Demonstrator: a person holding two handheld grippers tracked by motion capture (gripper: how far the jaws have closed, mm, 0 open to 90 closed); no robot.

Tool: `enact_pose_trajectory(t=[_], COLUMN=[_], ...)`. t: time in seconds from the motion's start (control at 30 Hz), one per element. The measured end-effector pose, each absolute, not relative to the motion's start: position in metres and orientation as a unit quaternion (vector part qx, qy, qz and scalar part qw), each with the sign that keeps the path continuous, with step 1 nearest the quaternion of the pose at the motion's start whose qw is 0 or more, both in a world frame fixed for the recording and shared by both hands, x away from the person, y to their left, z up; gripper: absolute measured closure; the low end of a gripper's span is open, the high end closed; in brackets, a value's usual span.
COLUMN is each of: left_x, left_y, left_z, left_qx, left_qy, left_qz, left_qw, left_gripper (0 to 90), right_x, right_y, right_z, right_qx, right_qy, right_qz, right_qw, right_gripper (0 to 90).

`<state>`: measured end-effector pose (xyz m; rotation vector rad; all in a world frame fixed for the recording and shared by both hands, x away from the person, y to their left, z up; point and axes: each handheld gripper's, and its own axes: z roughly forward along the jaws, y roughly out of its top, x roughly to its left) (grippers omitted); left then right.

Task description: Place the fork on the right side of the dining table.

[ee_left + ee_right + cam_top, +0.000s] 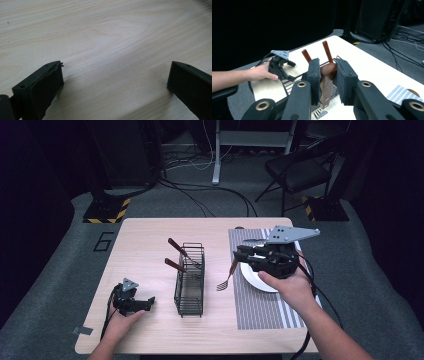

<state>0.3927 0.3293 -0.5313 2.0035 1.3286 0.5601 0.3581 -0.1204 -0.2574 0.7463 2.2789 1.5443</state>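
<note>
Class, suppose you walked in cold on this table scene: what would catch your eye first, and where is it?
First, the right gripper raised over the striped placemat, its fingers shut on a brown-handled fork hanging tines down beside the white plate. Next, the black wire caddy at mid-table, two brown handles sticking out. The left gripper rests open near the table's front left.

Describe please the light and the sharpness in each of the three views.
High view: the table is lit, its surroundings dark, all fairly sharp. Left gripper view: the wood grain is sharp, soft shadows lie beside the black fingers, and a pale glare crosses the wood. Right gripper view: the near fingers and the brown-handled fork look slightly soft, against a black background.
</note>
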Motion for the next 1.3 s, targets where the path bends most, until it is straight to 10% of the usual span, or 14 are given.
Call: enact_pose_trajectory(t=[1.3], left_x=[0.393], left_y=[0.329], left_z=[-0.531], left_qx=[0.766], left_qy=[0.508], left_qz=[0.214], left_qw=[0.33], left_gripper=[0.2], right_x=[0.364], right_y=[-0.182], right_z=[-0.358], right_qx=[0.327], right_qy=[0.774], right_qz=[0.513], right_qw=[0.179], right_gripper=[74.1])
